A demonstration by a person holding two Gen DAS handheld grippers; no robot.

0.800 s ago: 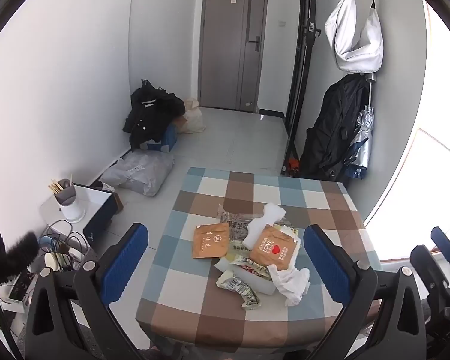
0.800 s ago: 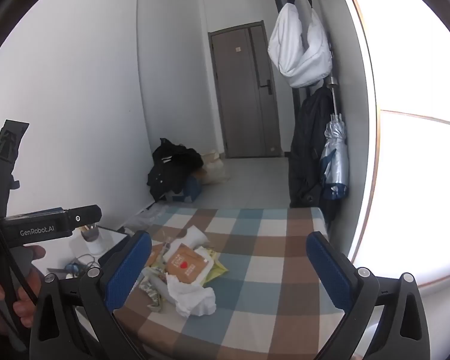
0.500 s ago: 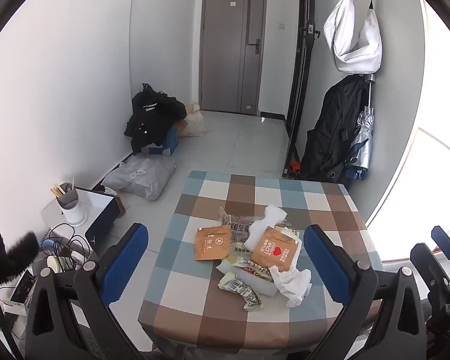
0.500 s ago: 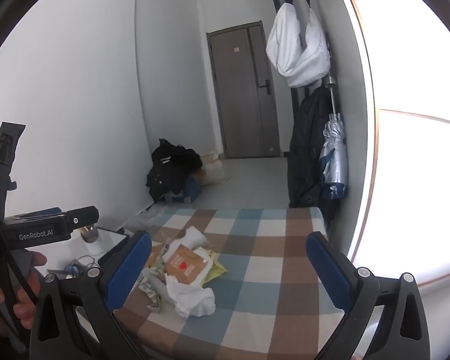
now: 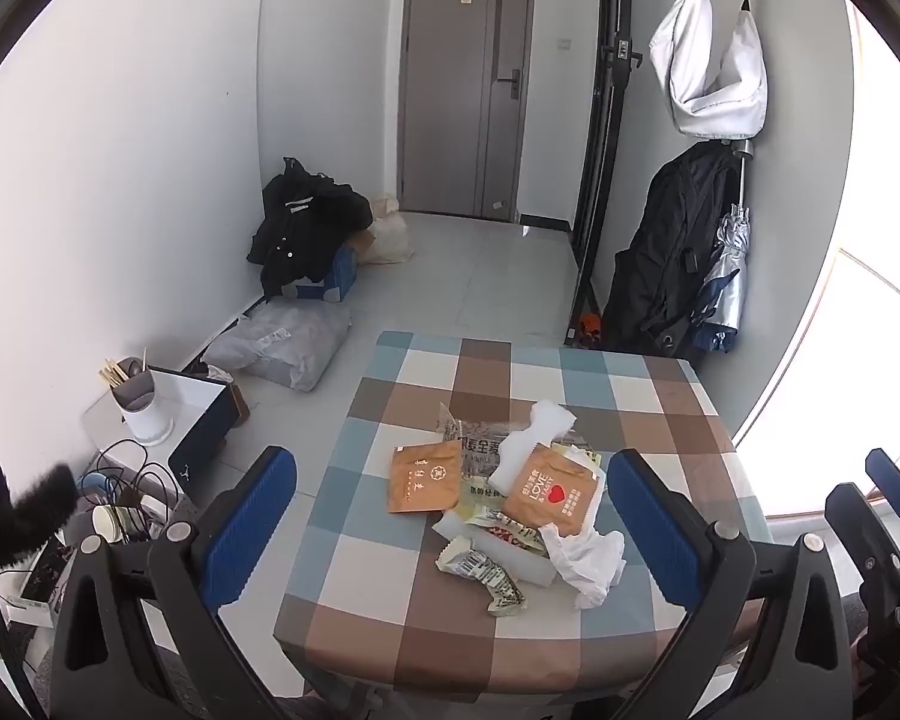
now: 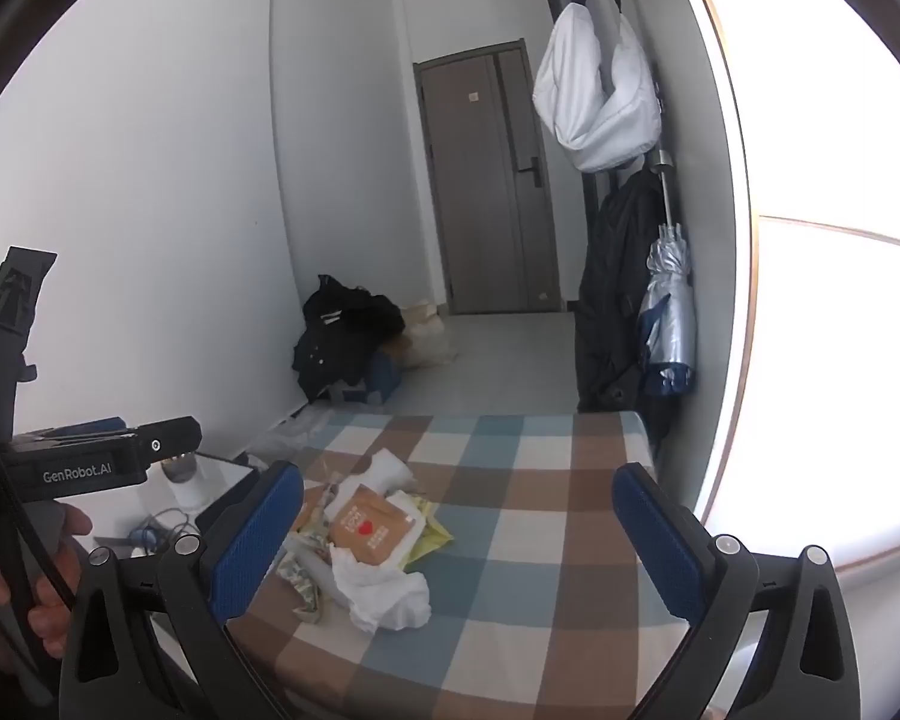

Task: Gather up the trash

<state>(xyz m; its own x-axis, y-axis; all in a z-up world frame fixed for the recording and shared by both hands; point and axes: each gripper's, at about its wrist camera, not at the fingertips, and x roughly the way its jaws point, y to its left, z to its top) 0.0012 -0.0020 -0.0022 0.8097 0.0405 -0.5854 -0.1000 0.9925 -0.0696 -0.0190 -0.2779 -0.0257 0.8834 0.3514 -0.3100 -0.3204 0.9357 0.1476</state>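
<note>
A pile of trash lies on the checked tablecloth (image 5: 390, 564): two orange packets (image 5: 424, 478) (image 5: 552, 495), a crumpled white tissue (image 5: 588, 558), a folded white napkin (image 5: 534, 435) and printed snack wrappers (image 5: 480, 573). My left gripper (image 5: 450, 516) is open and empty, held above and in front of the pile. My right gripper (image 6: 459, 525) is open and empty, to the right of the pile (image 6: 366, 531), over the table (image 6: 540, 540). The right gripper also shows at the right edge of the left wrist view (image 5: 870, 516).
A low side table (image 5: 192, 402) with a chopstick cup (image 5: 138, 402) and cables stands left of the table. Bags and a black jacket (image 5: 306, 234) lie on the floor by the wall. Coats and an umbrella (image 5: 720, 276) hang on the right. A grey door (image 5: 468, 90) is at the back.
Both grippers have drifted slightly back and up; the table and pile sit a little lower in the left wrist view. Both stay open and empty.
</note>
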